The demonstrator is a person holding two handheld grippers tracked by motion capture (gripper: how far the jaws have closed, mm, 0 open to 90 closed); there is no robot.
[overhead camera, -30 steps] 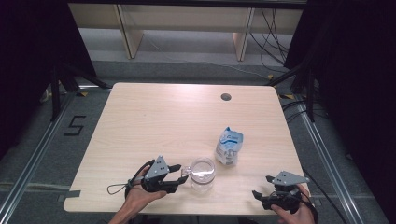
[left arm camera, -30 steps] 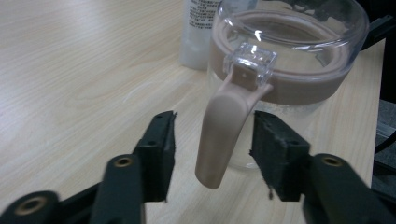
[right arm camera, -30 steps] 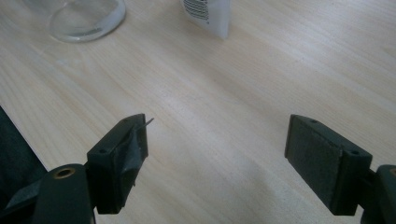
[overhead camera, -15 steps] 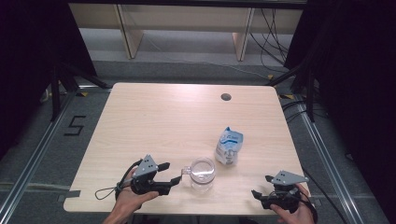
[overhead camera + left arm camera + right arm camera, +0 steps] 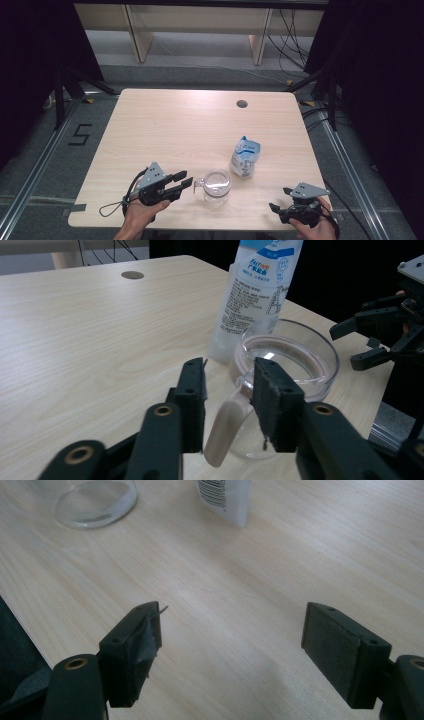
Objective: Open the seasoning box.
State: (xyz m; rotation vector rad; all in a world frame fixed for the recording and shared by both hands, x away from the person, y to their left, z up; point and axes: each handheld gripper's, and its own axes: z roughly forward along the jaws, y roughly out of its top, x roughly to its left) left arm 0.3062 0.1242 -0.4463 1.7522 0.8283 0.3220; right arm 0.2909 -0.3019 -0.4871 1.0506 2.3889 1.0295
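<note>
A clear glass mug (image 5: pixel 216 186) stands near the table's front edge, its handle (image 5: pixel 198 183) pointing left. My left gripper (image 5: pixel 184 180) lies just left of that handle, open. In the left gripper view the pale handle (image 5: pixel 226 426) sits just ahead of the narrow gap between the jaws of the left gripper (image 5: pixel 230 365), untouched. A white and blue bag (image 5: pixel 245 156) stands upright behind the mug (image 5: pixel 287 360). My right gripper (image 5: pixel 278 199) rests at the front right, open wide over bare wood, as the right gripper view (image 5: pixel 235 617) shows.
The wooden table (image 5: pixel 190 125) has a round cable hole (image 5: pixel 242 104) at its far right. The front edge runs close under both hands. Shelving legs and cables stand on the floor beyond the table.
My left gripper has drawn back to the left, away from the mug's handle. The mug, the bag and my right gripper have stayed where they were.
</note>
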